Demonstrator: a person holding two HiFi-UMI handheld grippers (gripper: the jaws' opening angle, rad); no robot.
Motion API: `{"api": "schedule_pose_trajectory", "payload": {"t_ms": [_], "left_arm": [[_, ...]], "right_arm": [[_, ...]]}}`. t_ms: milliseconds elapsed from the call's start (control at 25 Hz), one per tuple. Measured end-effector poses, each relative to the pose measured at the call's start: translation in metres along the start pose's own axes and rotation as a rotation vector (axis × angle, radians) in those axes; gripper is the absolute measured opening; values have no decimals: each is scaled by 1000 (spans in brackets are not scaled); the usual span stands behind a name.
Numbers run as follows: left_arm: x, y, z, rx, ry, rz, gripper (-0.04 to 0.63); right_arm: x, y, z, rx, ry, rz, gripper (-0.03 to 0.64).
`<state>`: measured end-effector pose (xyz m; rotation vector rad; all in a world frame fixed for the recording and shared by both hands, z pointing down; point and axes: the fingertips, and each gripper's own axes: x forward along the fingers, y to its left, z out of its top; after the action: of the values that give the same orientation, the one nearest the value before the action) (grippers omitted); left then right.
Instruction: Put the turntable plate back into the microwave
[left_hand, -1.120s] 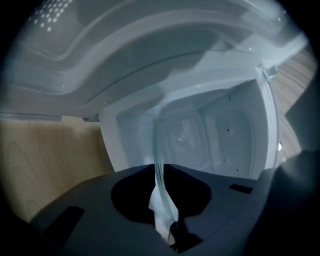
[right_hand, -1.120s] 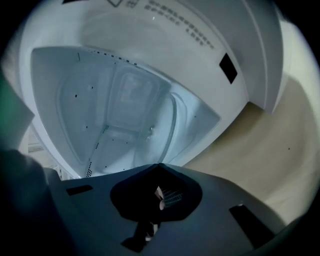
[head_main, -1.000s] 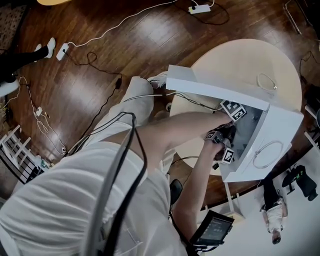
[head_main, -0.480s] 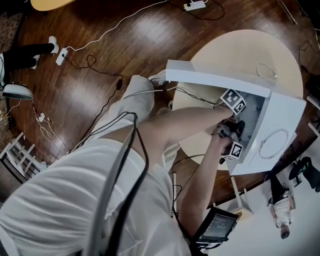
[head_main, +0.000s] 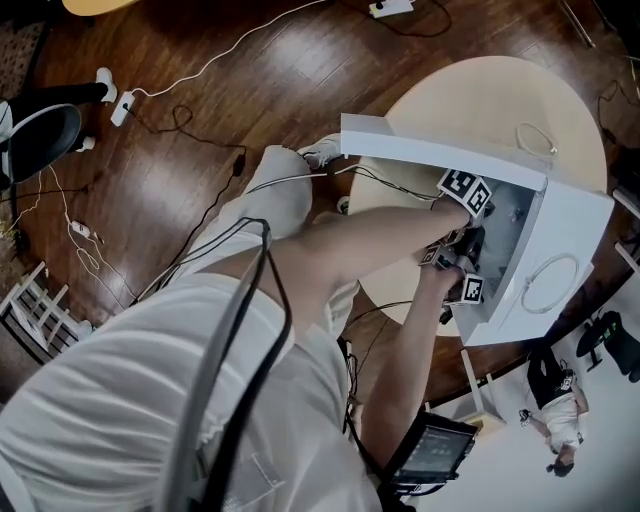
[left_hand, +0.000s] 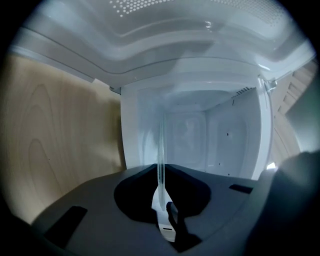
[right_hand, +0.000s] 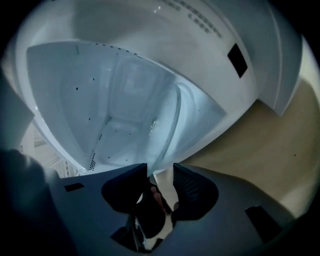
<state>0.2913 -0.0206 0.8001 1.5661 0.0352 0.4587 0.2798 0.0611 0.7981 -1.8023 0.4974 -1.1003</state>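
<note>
A round, pale wooden table (head_main: 520, 95) fills the upper right of the head view. The white microwave (head_main: 575, 235) stands directly on it toward the frame's right edge, and a small loop of white cable (head_main: 533, 140) lies on the bare top just above the microwave. The dark wooden floor (head_main: 180, 160) around the table carries loose white and black cords, with a white power strip (head_main: 397, 14) at the top edge.

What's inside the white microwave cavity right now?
The clear round glass turntable plate reaches in past the opening; nothing else shows. What lies beneath it cannot be made out.
</note>
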Motion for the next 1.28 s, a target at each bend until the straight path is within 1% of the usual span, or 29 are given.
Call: {"api": "schedule_pose_trajectory", "payload": {"t_ms": [80, 160, 240, 280, 400, 440, 520, 680, 760, 840, 960, 1040, 1160, 1280], "left_arm": [[-1, -1, 1, -6, 2, -7, 43], [0, -3, 1, -15, 11, -17, 43], [3, -4, -1, 2, 39, -22, 43], [5, -5, -3, 35, 64, -21, 44], [10, -8, -14, 186, 158, -12, 58], [10, -9, -17, 218, 174, -9, 64], [8, -9, -19, 243, 161, -2, 64], [0, -1, 1, 236, 58, 18, 64], [-3, 2, 11, 236, 26, 29, 64], [-4, 3, 18, 263, 23, 51, 64], [-4, 2, 25, 303, 24, 84, 64], [-2, 4, 26, 302, 31, 96, 64], [-1, 5, 24, 303, 41, 109, 63], [-1, 6, 25, 310, 35, 125, 63]], "right_arm": [[7, 5, -1, 43, 13, 21, 144], [11, 8, 1, 29, 14, 11, 143], [13, 10, 5, 6, -1, -9, 109], [12, 9, 8, 16, -17, -11, 102], [7, 6, 18, 89, -112, -8, 70], [5, 4, 21, 100, -141, -9, 65], [2, 3, 25, 86, -164, -18, 61], [2, -4, 39, 17, -179, -57, 61], [2, -5, 44, -17, -181, -64, 61], [3, -5, 40, -19, -164, -58, 61], [4, -10, 33, 31, -148, -61, 61], [2, -13, 34, 31, -150, -66, 60], [4, -12, 32, -9, -128, -64, 60], [7, -11, 29, 0, -114, -54, 60]]}}
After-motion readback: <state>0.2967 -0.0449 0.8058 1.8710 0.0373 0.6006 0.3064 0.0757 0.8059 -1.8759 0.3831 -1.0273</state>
